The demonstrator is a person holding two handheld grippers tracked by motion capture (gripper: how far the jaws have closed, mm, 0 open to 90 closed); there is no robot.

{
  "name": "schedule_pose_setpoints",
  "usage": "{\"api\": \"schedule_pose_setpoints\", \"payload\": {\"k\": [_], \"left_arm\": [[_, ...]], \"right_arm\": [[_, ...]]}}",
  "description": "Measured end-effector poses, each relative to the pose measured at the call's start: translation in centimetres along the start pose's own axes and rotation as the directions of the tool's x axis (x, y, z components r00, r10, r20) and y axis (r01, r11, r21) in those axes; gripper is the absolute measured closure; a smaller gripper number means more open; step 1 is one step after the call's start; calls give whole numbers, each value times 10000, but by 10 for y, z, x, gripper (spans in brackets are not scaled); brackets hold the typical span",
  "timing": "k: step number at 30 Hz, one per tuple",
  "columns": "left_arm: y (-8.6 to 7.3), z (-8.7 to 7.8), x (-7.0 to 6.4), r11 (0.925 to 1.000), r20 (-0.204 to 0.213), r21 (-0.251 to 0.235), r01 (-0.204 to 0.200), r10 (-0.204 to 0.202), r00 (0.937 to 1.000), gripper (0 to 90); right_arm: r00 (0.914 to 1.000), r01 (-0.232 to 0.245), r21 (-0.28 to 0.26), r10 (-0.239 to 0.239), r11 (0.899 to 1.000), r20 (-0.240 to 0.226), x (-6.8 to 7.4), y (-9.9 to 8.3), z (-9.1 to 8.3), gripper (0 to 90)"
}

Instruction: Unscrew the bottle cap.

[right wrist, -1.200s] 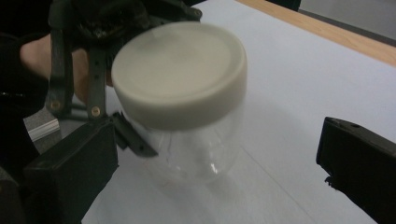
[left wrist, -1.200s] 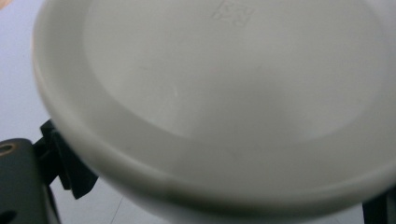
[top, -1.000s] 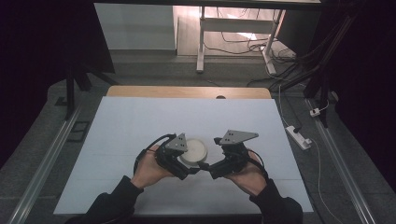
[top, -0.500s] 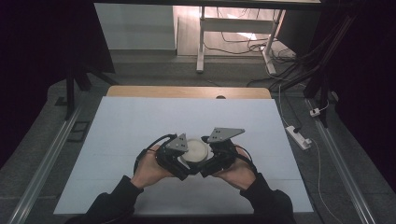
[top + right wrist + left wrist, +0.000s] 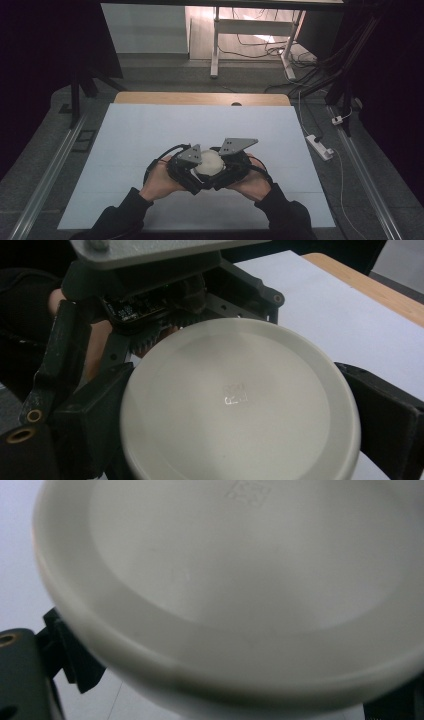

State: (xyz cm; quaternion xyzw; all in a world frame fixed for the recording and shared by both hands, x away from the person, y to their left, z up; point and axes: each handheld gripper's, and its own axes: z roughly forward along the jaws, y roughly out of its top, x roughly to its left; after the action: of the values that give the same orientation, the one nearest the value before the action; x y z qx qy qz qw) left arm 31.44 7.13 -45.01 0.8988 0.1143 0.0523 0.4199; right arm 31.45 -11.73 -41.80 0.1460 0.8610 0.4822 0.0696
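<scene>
High view: both hands are at the near middle of the white table (image 5: pixel 150 130), at about 6 o'clock on its surface. The left gripper (image 5: pixel 187 170) and right gripper (image 5: pixel 232 165) face each other with the white round lid (image 5: pixel 210 162) between them. The grey plates on top of both grippers partly cover the lid from above.

Right gripper view: the lid (image 5: pixel 240 400) sits between the gripper's own two black jaws. One jaw pad presses the rim at 9 o'clock, the other meets the rim at 3 o'clock. The jaws stand wide apart, spread to the full width of the lid and clamped on it. A small embossed mark shows at the centre of the lid face. The left gripper (image 5: pixel 165 300) is seen beyond the lid at 11 o'clock, its body touching or just beside the far rim.

Left gripper view: the lid (image 5: pixel 240 580) is very close and blurred. One black jaw tip shows at 8 o'clock under the rim, another dark edge at 4 o'clock. Contact with the rim looks likely, but whether this gripper clamps the lid cannot be told.

The lid appears lifted off the table, tilted slightly.
</scene>
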Motion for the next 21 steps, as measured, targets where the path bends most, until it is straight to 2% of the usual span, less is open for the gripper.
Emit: {"api": "schedule_pose_setpoints", "payload": {"k": [5, 10, 15, 19, 21], "left_arm": [[0, 0, 1, 9999, 428, -5, -172, 172, 9989, 71], [0, -1, 1, 9994, 844, -96, -319, 325, 9959, 71], [0, -1, -1, 9976, 1297, -124, -682, 692, 9891, 71], [0, 0, -3, 9952, 1596, -126, -969, 976, 9823, 71], [0, 0, -3, 9948, 1549, -88, -1017, 1018, 9827, 71]], "right_arm": [[9981, 212, 75, -207, 9997, -585, -4, 0, -1, 71], [9897, 430, 12, -425, 9991, -1366, -8, -1, -2, 72], [9692, 834, -62, -825, 9965, -2320, -13, -2, -3, 71], [9410, 1208, -185, -1204, 9925, -3162, -16, -3, -3, 70], [9375, 1349, -164, -1330, 9907, -3216, -16, -3, -3, 68]]}}
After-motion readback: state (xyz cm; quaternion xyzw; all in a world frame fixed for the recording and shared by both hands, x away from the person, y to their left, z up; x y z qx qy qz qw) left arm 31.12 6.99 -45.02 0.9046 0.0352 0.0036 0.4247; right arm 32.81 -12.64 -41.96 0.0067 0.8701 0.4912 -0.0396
